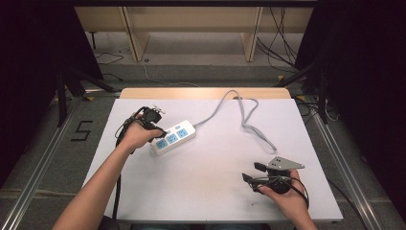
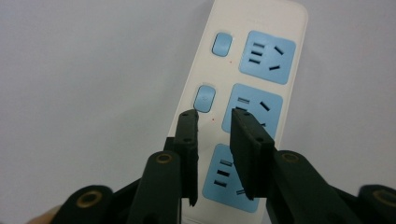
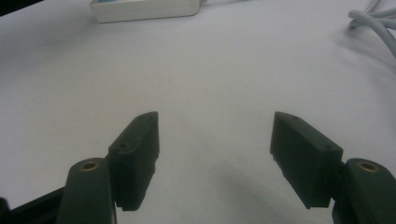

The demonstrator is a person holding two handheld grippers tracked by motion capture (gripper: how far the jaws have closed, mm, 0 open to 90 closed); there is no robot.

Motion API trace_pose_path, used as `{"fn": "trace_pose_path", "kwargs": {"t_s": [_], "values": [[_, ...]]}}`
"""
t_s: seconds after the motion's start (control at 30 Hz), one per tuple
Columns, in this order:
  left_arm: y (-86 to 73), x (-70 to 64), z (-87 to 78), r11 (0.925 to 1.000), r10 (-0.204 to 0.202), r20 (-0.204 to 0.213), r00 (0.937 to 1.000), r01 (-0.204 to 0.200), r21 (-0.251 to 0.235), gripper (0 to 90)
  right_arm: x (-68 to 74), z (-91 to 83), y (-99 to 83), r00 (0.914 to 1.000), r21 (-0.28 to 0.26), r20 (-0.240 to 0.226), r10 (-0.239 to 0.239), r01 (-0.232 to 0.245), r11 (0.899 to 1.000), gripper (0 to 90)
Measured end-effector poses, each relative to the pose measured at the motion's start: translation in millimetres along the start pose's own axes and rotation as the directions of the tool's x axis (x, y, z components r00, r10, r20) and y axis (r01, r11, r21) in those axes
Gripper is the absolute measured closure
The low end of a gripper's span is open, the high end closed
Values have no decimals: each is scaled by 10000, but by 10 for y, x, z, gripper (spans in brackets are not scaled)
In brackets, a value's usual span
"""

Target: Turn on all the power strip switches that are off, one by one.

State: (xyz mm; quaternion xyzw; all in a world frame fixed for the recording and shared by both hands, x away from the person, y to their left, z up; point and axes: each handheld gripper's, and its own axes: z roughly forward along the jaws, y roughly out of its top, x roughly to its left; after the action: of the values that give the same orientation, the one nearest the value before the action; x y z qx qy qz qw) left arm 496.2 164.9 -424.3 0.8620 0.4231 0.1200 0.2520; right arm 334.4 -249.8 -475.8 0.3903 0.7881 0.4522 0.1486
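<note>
A white power strip (image 1: 173, 136) with three blue sockets and blue switches lies on the left part of the table, at a slant. My left gripper (image 1: 160, 132) hovers over its near end. In the left gripper view the power strip (image 2: 261, 60) lies under the jaws, and the left gripper (image 2: 215, 114) is open by a narrow gap with nothing in it, tips beside the middle switch (image 2: 205, 98). My right gripper (image 1: 251, 172) rests near the front right of the table. In its own view the right gripper (image 3: 215, 119) is wide open over bare table, with the strip (image 3: 144, 9) far off.
The strip's grey cable (image 1: 249, 125) loops across the back right of the white table top (image 1: 206, 172) and runs off the far edge. The cable (image 3: 373, 23) curls at the top right of the right gripper view. Stands and floor cables surround the table.
</note>
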Motion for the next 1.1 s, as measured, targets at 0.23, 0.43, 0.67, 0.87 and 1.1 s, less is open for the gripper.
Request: {"fn": "trace_pose_path", "kwargs": {"t_s": [0.23,0.43,0.67,0.87,1.1], "values": [[-46,-71,-67,9977,98,220,9997,-83,-674,534,0,-1,1,10000,-14,-1,16,-16,10000,339],[-142,-135,-119,9923,-171,321,9993,209,-1218,419,-3,-4,1,10000,-12,27,29,-29,10000,339],[-270,-225,-199,9827,-325,699,9970,447,-1795,344,-6,-7,3,10000,-22,33,-4,4,10000,339],[-376,-288,-241,9785,-122,695,9975,262,-2044,309,-10,-10,2,10000,-22,47,29,-29,10000,338],[-512,-334,-284,9758,285,578,9979,-153,-2179,274,-13,-10,2,10000,-24,59,33,-33,10000,337]]}}
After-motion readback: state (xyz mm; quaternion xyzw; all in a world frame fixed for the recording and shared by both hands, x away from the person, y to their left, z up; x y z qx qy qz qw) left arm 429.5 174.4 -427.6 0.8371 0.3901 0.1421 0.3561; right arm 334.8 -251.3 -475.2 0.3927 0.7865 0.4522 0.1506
